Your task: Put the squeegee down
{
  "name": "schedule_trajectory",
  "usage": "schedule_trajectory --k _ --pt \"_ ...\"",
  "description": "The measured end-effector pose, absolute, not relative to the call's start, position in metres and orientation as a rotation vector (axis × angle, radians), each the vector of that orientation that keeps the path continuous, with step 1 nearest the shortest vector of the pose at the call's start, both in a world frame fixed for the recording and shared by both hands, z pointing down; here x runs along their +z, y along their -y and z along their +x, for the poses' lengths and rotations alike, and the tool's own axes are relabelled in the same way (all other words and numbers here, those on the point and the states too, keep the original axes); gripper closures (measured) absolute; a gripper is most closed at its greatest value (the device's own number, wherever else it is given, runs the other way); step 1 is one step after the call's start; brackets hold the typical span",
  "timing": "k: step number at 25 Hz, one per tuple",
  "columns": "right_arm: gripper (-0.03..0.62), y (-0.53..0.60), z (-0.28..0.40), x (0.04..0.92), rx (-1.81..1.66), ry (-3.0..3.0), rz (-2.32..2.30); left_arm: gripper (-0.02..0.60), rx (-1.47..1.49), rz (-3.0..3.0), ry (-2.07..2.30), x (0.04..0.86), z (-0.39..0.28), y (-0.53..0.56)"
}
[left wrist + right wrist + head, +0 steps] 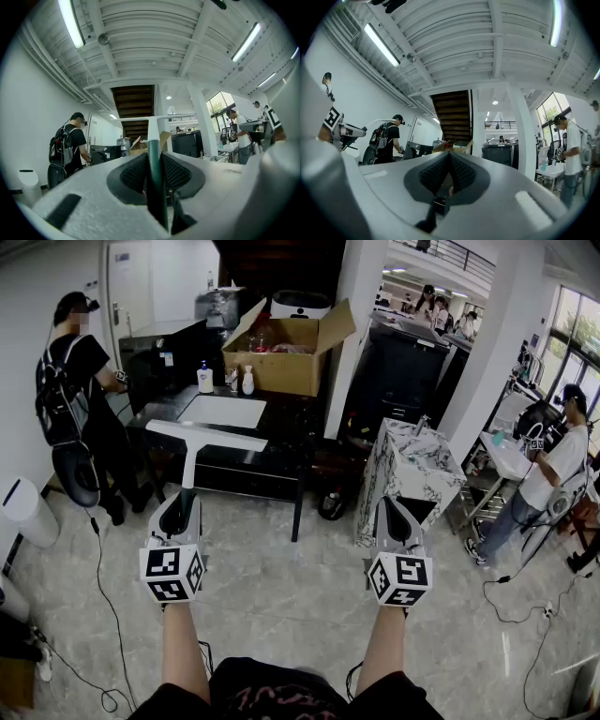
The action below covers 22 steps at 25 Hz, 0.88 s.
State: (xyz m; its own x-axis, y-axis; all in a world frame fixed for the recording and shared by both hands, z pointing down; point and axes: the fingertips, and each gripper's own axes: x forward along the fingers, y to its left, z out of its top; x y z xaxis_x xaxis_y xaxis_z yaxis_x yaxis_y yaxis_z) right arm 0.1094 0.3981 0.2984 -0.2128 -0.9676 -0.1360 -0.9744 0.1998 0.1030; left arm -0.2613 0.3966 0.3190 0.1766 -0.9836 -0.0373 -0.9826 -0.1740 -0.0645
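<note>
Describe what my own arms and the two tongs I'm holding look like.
The left tongs and right tongs are pale grey moulded shells with dark, textured pads on the inside. Each carries a white cube at its rear, printed with black square markers. The forearms are bare, with no sleeves showing. A dark top with reddish print shows below them.

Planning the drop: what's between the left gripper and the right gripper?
Bare floor, as the head view shows. The left gripper is shut on the squeegee; the right gripper is shut, empty.
</note>
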Motion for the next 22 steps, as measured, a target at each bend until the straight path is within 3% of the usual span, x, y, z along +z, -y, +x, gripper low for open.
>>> schedule_trajectory --k 22 --pt "0.583 -0.389 0.093 0.334 0.171 -2.451 -1.918 0.480 -0.085 -2.397 -2.013 0.354 -0.269 -0.393"
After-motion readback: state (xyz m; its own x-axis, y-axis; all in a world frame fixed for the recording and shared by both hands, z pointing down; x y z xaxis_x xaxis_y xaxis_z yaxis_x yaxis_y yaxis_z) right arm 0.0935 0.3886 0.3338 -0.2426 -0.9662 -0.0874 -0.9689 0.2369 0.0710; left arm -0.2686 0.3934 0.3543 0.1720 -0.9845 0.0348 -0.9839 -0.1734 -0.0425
